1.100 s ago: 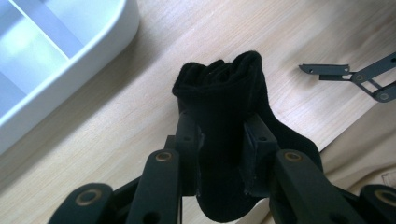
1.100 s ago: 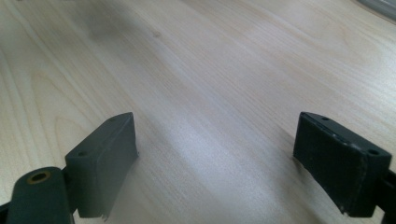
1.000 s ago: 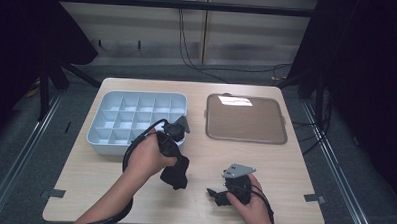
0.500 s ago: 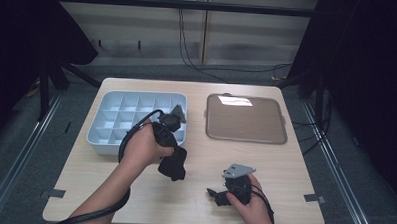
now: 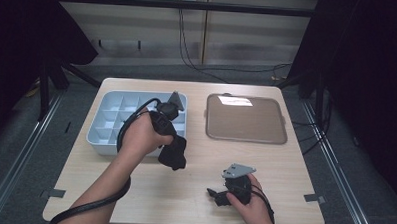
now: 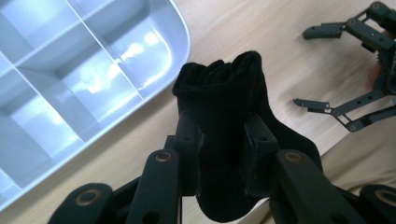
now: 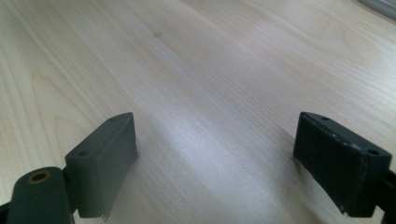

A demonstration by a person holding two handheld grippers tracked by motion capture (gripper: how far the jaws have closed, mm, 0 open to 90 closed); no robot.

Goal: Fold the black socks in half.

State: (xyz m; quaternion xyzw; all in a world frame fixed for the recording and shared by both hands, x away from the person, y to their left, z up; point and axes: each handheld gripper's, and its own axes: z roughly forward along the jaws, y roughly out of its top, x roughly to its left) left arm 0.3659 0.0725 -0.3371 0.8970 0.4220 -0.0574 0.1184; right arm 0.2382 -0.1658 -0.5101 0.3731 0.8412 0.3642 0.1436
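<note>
So the left gripper [image 5: 171, 152] has its jaws clamped tight on a black sock [image 6: 224, 140], pinching it around the middle so the fabric bunches up between the pads. In the high view the sock [image 5: 174, 153] hangs just off the near right corner of the grey divided tray [image 5: 98, 138], above the bare wooden table [image 5: 193, 202]. The right gripper [image 5: 218, 195] sits low near the near edge, well apart from the sock, with its jaws spread wide and holding nothing, just woodgrain between them.

My guess is the sock is headed for one of the tray's compartments. If so, I'd bring it fully over a cell before letting go, and lower it so the loose end goes in first instead of flopping over a divider. The near right cell looks like the shortest trip.

Orientation: in the left gripper view the sock's long axis runs straight along the jaws, cuff end pointing away from the hand and the rest drooping down. The brown tray [image 5: 246, 118] at the far right looks uninvolved
</note>
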